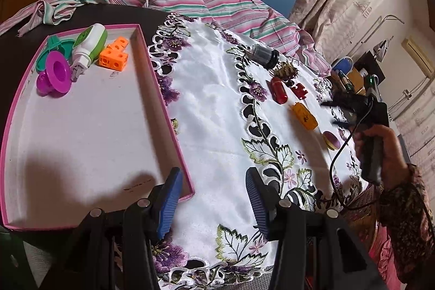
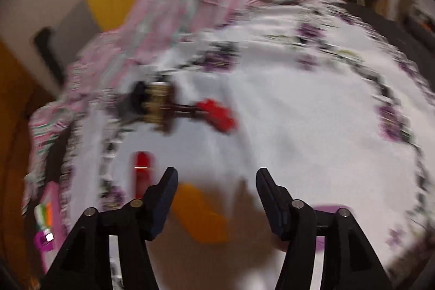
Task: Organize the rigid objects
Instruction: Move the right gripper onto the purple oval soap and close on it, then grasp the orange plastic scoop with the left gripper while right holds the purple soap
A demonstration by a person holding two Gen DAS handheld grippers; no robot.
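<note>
- over on the left of the surface, a pink-rimmed tray [image 1: 163,99] holds a magenta spool [image 1: 54,74], a green and white bottle [image 1: 89,45], a teal piece [image 1: 54,45] and an orange block [image 1: 114,56]
- on the white embroidered cloth [image 1: 212,99]: a black jar [image 1: 265,56], a red car [image 1: 278,90], a red puzzle piece [image 1: 299,91], an orange toy [image 1: 304,116], a purple disc [image 1: 331,140]
- left hand-held gripper [image 1: 212,205] hangs by the tray's near corner, jaws apart, nothing between them
- right hand-held gripper [image 2: 216,204] sits above the orange toy, jaws spread, gripping nothing; that view is badly blurred
</note>
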